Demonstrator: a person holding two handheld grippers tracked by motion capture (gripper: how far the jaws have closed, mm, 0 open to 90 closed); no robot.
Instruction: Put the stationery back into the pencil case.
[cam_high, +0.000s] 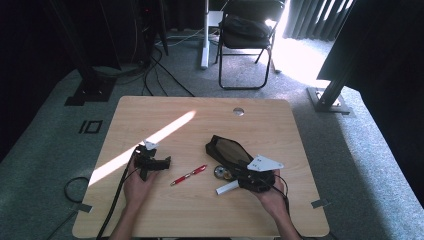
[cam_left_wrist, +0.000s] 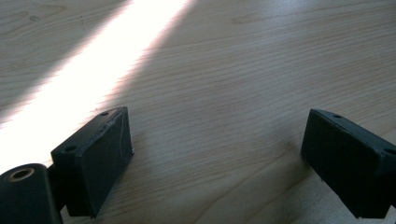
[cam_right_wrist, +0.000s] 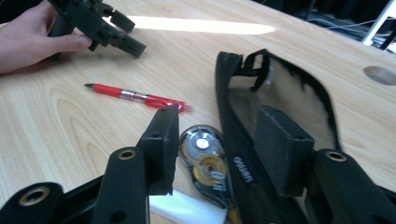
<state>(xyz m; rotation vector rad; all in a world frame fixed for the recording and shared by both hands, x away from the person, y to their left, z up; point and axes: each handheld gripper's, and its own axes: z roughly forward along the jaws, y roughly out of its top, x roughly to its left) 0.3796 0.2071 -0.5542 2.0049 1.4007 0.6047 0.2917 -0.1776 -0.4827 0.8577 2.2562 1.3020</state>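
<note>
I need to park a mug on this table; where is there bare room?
The far strip of the light wooden table, beyond the sunlit stripe, is bare, as is the near edge between the forearms. Around the open black pencil case, round tape dispenser and red pen it is crowded.

This looks like a lab or recording studio: a light wooden bench (cam_high: 200, 210) stands on grey carpet (cam_high: 360, 165), ringed by black curtains (cam_high: 320, 17) and black stand bases (cam_high: 92, 90), with loose cables (cam_high: 155, 65) and a folding chair (cam_high: 247, 40) at the top of the frame.
</note>
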